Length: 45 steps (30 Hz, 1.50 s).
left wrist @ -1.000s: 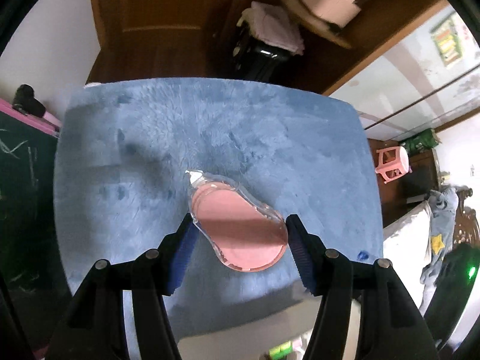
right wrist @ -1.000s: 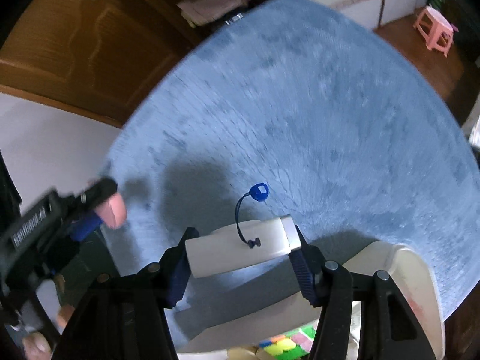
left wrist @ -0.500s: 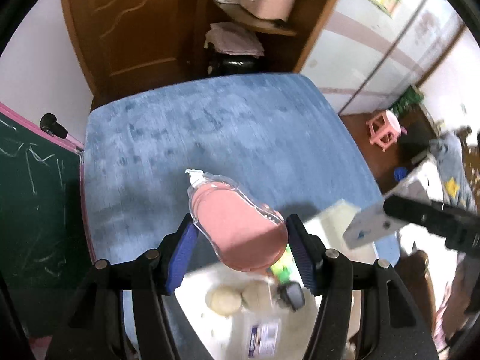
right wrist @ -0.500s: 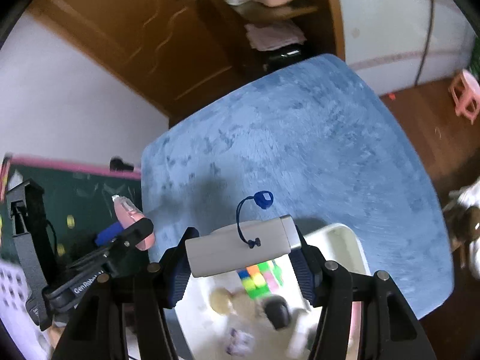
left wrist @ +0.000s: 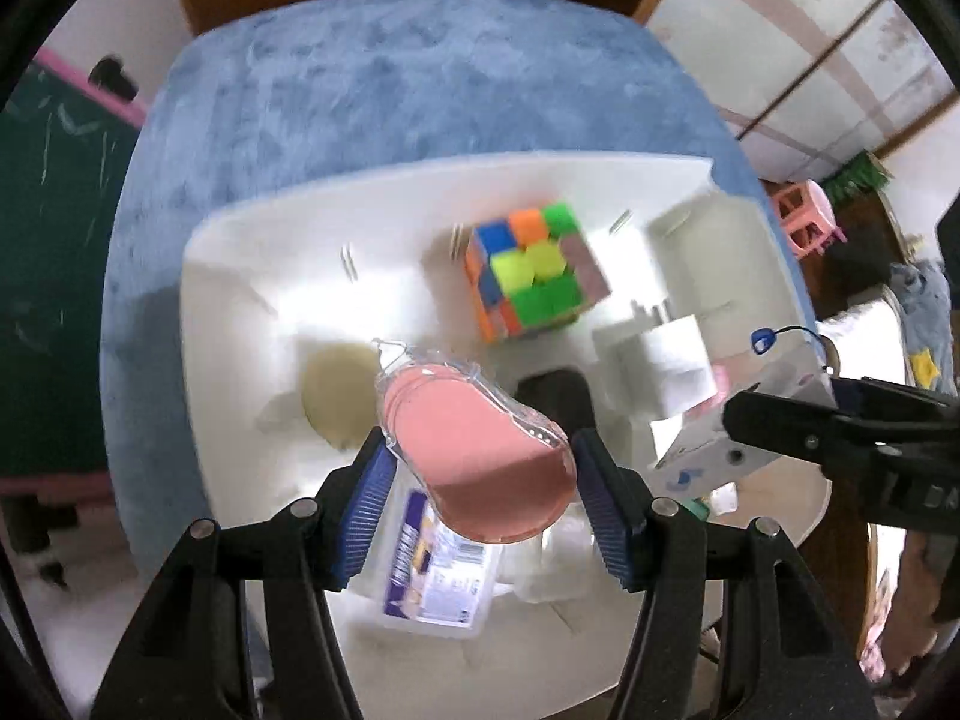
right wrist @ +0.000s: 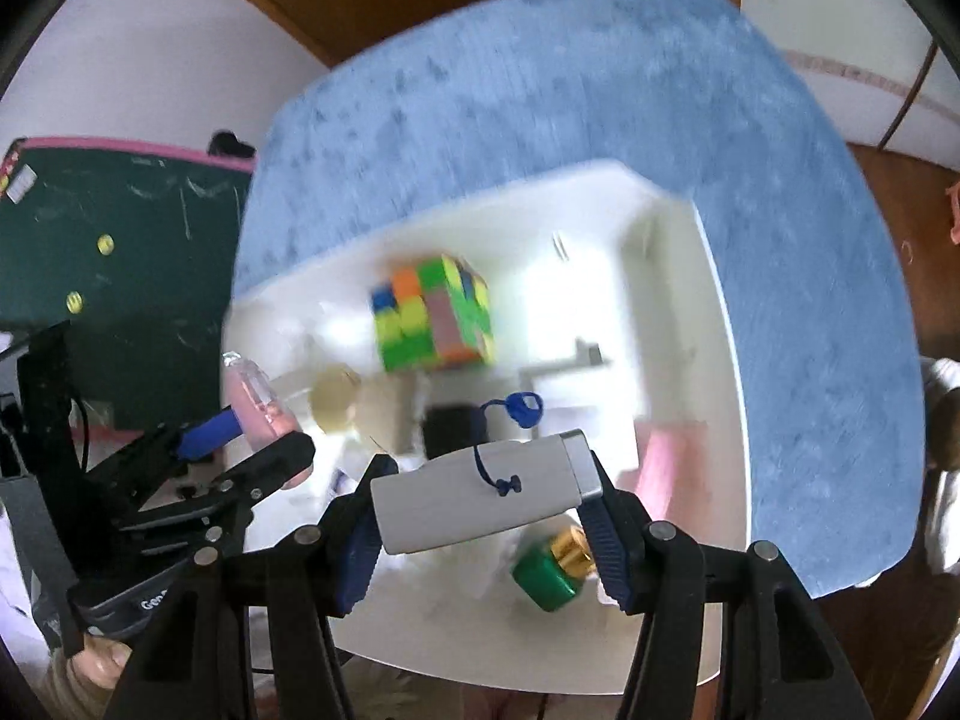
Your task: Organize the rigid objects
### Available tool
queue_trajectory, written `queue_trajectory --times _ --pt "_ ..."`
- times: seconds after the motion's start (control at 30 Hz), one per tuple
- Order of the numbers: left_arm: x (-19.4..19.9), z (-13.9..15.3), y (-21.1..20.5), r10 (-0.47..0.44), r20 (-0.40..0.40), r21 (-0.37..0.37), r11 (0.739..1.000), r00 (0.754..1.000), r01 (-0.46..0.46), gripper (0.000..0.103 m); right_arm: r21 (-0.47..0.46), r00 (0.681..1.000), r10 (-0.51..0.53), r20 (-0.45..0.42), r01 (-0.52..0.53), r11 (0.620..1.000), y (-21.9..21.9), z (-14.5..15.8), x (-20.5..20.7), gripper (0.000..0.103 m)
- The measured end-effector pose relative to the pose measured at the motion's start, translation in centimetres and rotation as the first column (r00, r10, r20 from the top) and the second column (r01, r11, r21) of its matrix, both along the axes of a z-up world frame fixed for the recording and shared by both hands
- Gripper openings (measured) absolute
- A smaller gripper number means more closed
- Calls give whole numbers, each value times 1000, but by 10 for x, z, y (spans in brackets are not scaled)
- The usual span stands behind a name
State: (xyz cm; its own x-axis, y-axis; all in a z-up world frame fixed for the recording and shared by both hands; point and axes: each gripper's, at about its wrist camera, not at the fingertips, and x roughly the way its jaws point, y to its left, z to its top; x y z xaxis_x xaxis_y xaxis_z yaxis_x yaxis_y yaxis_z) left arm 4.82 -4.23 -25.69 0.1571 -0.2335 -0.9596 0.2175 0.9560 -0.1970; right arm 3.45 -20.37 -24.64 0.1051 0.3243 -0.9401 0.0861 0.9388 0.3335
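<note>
Pink discs in a clear pack [left wrist: 474,450] sit clamped in left fingers [left wrist: 366,510]; right fingers [right wrist: 600,516] clamp a white box [right wrist: 480,492].

The bin [left wrist: 240,252] is set on the surface [left wrist: 420,72], at its near edge. Inside the bin, the cube [left wrist: 528,270] is placed toward the far wall. A round disc [left wrist: 333,390] is seen nearer and to the left of the cube in the left wrist view, a block [left wrist: 666,360] to its right. A labelled box [left wrist: 432,564] lies at the near side.

The flat clear-cased pack [left wrist: 480,456] is held between the left claw [left wrist: 480,498] pads, above the bin interior. The capped stick [right wrist: 480,492] is held crosswise in the right claw [right wrist: 480,516], also above the bin, right of the left claw. A small jar [right wrist: 549,570] lies in the bin beneath the right claw.
</note>
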Motion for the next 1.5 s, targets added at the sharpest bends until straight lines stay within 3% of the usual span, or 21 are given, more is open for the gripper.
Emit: queue_trajectory --times 0.13,0.27,0.4,0.63,0.83,1.13,1.27,1.37,1.5 --pt "-11 -3 -3 30 14 14 999 999 -30 64 5 1000 22 20 -22 1000 0 -7 -5 60" --pt "-19 5 -6 34 46 39 999 998 -35 65 -65 994 61 88 -55 996 3 -1 -7 61" --pt "-26 22 -5 61 106 63 996 992 -68 73 -115 981 84 177 -64 991 6 21 -10 68" --pt "-47 70 2 99 204 68 991 974 -115 73 -151 949 99 298 -55 987 7 65 -27 68" --pt "-63 113 6 125 267 60 987 955 -146 73 -213 900 109 423 -18 977 12 108 -53 68" --pt "-76 160 7 184 318 24 979 930 -202 73 -167 880 62 470 20 986 13 151 -71 69" --pt "-82 173 6 199 337 6 977 920 -213 73 -185 855 70 514 31 982 16 168 -83 70" --pt "-88 183 2 200 363 5 976 910 -217 73 -209 832 85 549 38 977 19 180 -93 81" --pt "-97 190 -3 200 391 19 974 899 -225 73 -235 802 102 588 49 971 21 192 -102 81"
